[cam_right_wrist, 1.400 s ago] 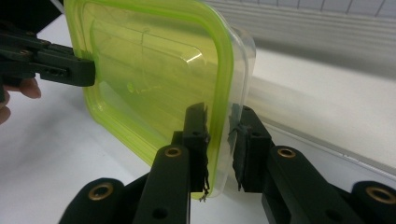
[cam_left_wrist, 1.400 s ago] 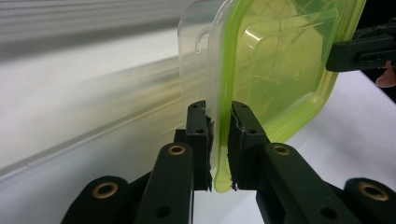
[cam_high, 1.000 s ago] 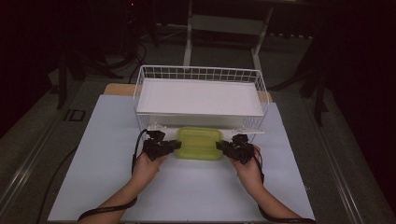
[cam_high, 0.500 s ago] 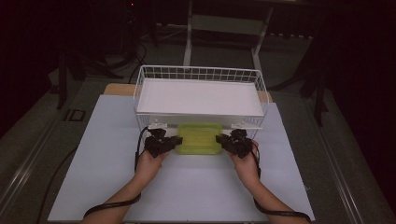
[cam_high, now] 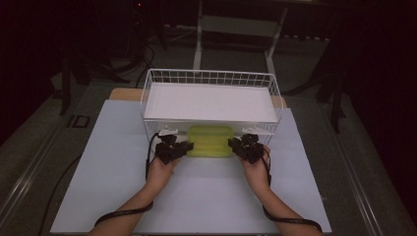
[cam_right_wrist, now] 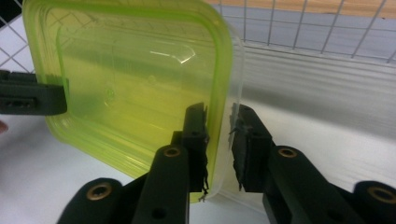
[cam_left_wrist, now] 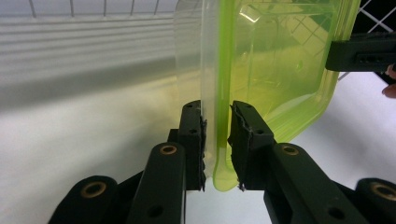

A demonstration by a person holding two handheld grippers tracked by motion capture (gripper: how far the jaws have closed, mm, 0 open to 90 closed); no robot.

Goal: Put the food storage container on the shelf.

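A translucent lime-green plastic container [cam_high: 210,141] hangs level between my two grippers, just in front of a white wire basket [cam_high: 147,88]. My left gripper [cam_high: 184,146] is shut on its left rim, which runs between the jaws of the left gripper [cam_left_wrist: 216,140] below the container [cam_left_wrist: 275,60]. My right gripper [cam_high: 235,145] is shut on the opposite rim. In its own view the right gripper [cam_right_wrist: 218,140] clamps the container [cam_right_wrist: 135,74] at its edge. The container's far side is tucked under the basket's front.
The wire basket carries a flat white board [cam_high: 209,101] across its top. A white mat [cam_high: 206,196] covers the table, with bare room on both sides of the hands. Cables trail back along both forearms. Dark floor and stands lie beyond the table.
Both grippers have carried the green container away from the person, toward the basket. Its far edge now sits under the basket's front.
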